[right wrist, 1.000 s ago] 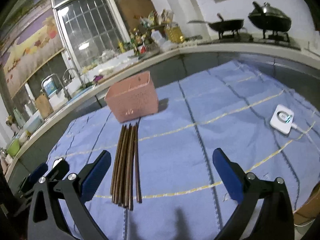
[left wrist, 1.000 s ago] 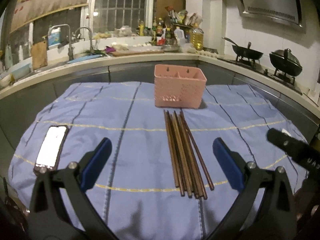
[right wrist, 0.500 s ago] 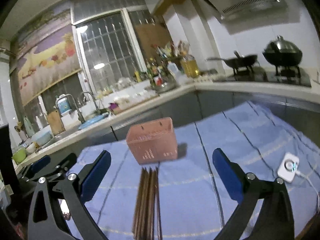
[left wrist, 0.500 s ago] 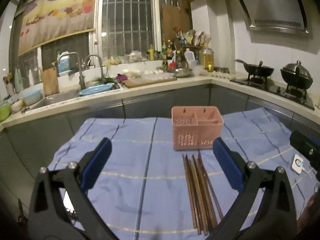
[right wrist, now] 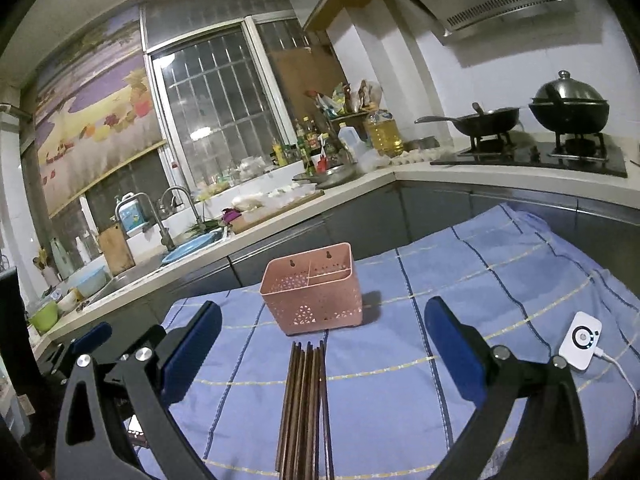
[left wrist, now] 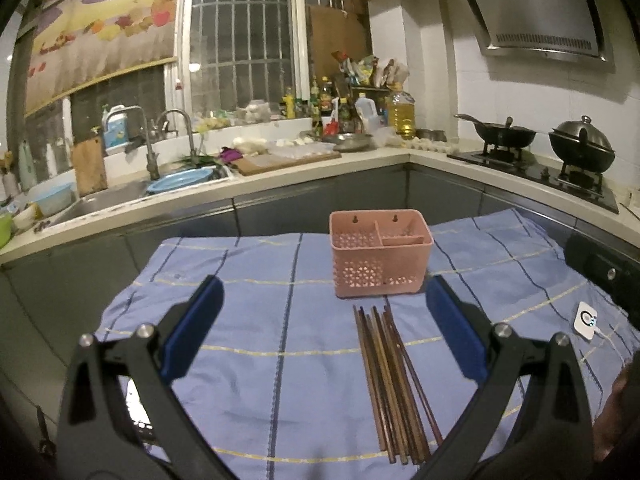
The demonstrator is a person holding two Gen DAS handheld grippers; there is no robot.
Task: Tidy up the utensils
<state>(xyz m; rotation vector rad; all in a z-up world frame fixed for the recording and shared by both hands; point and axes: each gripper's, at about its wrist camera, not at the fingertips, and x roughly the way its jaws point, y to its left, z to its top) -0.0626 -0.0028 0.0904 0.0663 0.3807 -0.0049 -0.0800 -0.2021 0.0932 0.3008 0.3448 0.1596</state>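
Dark wooden chopsticks (left wrist: 394, 384), loosely bundled

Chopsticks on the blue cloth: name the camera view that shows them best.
Left wrist view. The chopsticks lie in full length, both ends visible, in front of the pink utensil basket. In the right wrist view the chopsticks run off the bottom edge, near ends cut off.

barred window (left wrist: 240, 36); white tiled wall (left wrist: 520, 92); range hood (left wrist: 536, 12); grey counter cabinets (left wrist: 320, 204); dim light
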